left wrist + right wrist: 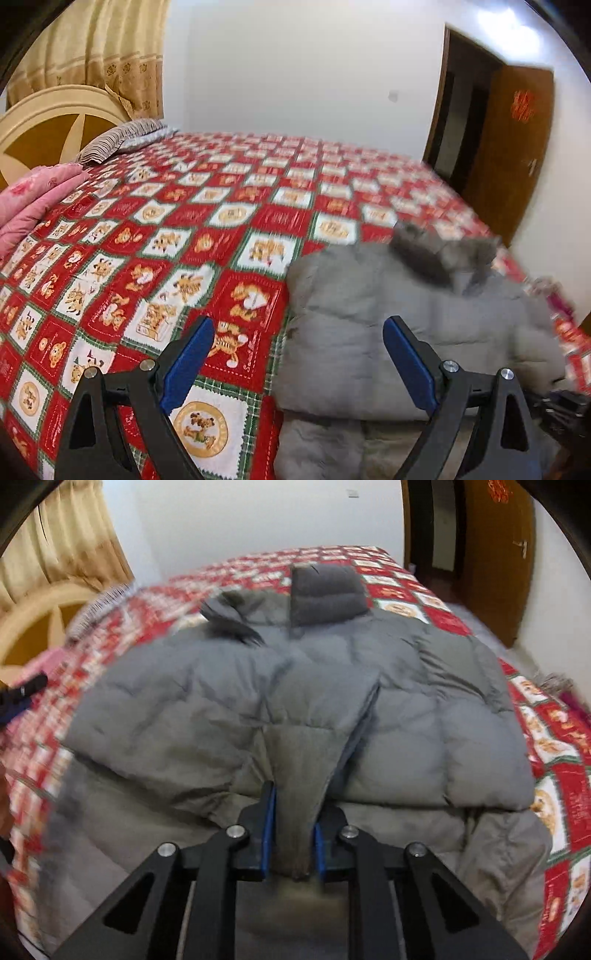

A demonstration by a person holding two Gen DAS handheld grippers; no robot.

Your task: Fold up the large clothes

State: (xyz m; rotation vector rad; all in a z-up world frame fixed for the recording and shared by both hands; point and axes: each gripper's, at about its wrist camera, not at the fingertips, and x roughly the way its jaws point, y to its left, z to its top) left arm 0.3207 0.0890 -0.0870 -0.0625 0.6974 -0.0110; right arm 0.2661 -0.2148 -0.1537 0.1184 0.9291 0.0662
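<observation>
A grey puffer jacket (229,701) with a dark fur-trimmed hood (325,594) lies spread on the bed, its lower part hanging over the near edge. My right gripper (293,812) is shut on a tapered grey fold of the jacket, which runs up from between the blue pads. In the left wrist view the jacket (369,317) lies to the right. My left gripper (299,350) stands open above the bed, its left finger (192,354) over the sheet and its right finger (402,354) over the jacket's edge, with nothing gripped.
The bed carries a red patchwork sheet (207,229) with cartoon squares. A folded pink quilt (33,199) and a striped pillow (118,138) lie by the round headboard (44,122) at the left. A brown door (513,147) stands open at the right.
</observation>
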